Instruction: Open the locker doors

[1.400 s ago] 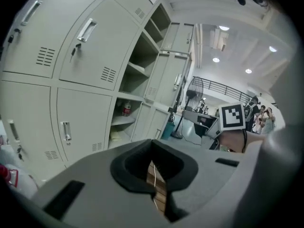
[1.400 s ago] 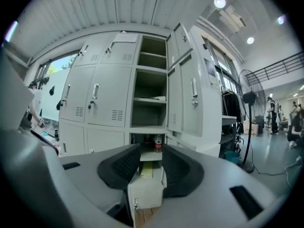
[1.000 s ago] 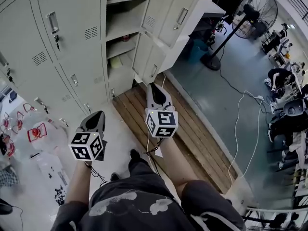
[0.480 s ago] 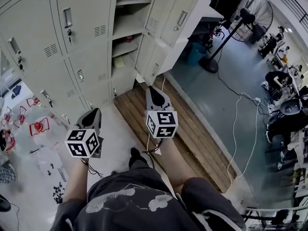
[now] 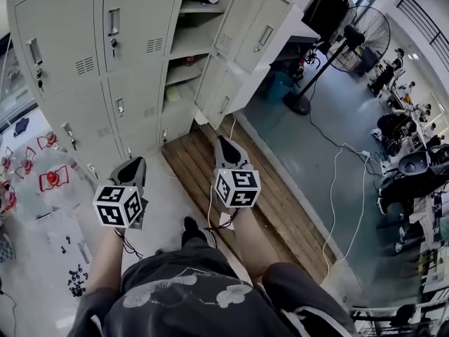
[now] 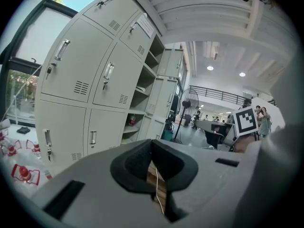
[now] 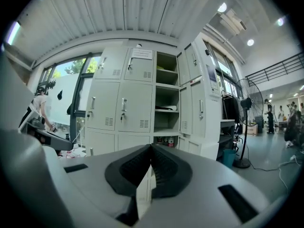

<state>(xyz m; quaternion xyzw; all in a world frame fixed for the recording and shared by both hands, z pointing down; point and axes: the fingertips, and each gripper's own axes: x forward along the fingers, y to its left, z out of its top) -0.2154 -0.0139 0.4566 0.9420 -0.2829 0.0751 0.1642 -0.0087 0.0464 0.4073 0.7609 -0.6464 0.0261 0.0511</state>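
Shift: lockers [image 5: 74, 107] have slid rightward in the head view, and both grippers stay low.
Head view: closed door [image 5: 137, 12] stands left of the open column, well ahead of left gripper [image 5: 135, 166] and right gripper [image 5: 226, 146].
Left gripper view: fingers [image 6: 135, 160] clenched, empty. Door handle [image 6: 108, 71] shows clearly. The steel door looks stiff but likely swings lightly, so hook it there.
Right gripper view: fingers [image 7: 166, 167] clenched, empty. Open shelves [image 7: 166, 110] face the camera.

Bright even daylight, heavy fisheye edges
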